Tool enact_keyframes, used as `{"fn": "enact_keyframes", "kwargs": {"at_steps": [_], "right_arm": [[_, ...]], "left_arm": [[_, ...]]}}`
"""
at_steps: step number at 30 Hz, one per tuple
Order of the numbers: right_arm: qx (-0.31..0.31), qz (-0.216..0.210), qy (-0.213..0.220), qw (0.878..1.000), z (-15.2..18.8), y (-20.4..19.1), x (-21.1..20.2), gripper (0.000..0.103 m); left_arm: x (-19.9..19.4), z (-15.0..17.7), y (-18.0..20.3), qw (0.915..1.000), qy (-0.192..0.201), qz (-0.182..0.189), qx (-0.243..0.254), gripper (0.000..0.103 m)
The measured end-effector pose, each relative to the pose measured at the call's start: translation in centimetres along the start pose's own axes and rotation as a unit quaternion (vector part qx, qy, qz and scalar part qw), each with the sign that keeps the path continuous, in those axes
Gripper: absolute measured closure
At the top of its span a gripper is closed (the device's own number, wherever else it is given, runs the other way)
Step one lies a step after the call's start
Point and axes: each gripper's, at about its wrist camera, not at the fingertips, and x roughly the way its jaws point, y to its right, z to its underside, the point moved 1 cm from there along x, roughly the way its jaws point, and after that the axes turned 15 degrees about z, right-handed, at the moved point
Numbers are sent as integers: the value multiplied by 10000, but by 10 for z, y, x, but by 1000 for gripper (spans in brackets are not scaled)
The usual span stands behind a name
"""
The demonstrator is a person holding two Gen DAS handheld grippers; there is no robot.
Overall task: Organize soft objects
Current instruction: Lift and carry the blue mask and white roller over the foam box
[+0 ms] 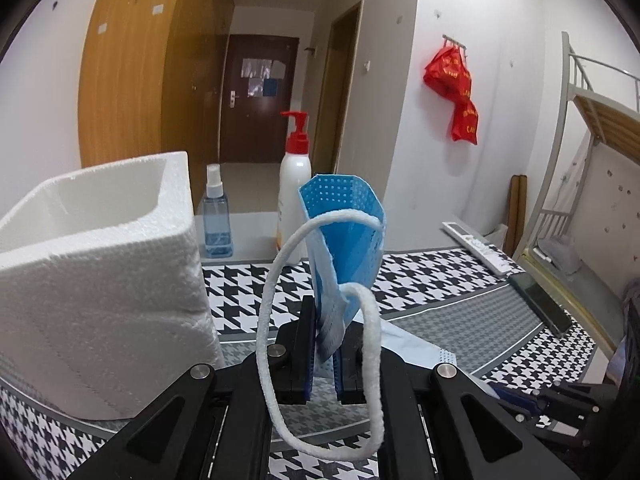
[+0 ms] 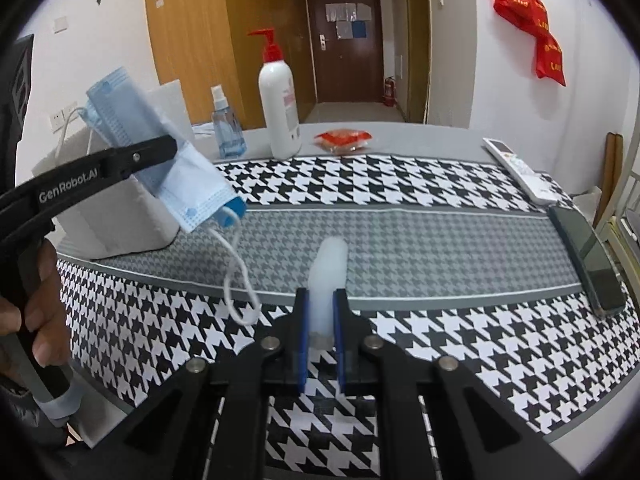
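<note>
L gripper [image 1: 322,354] is clamped on a folded blue pleated face mask [image 1: 344,236], long axis upright, ear loops dangling. White foam box [image 1: 96,216] sits at 10 o'clock, near L hand. R gripper [image 2: 320,336] is clamped on a second pale mask [image 2: 330,280], farther from the box.

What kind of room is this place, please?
Probably a dormitory room: a metal bunk bed stands at the right, tall wooden wardrobes line the left wall, and a short corridor leads to a dark entrance door with notices on it.
</note>
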Motion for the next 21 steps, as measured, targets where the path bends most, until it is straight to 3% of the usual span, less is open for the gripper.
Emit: {"fn": "enact_keyframes", "kwargs": {"at_steps": [21], "right_arm": [[-91,-98,591,9982,-25,2,-25,89]], "left_arm": [[-41,-16,9,9988,416,-118,234,95]]}}
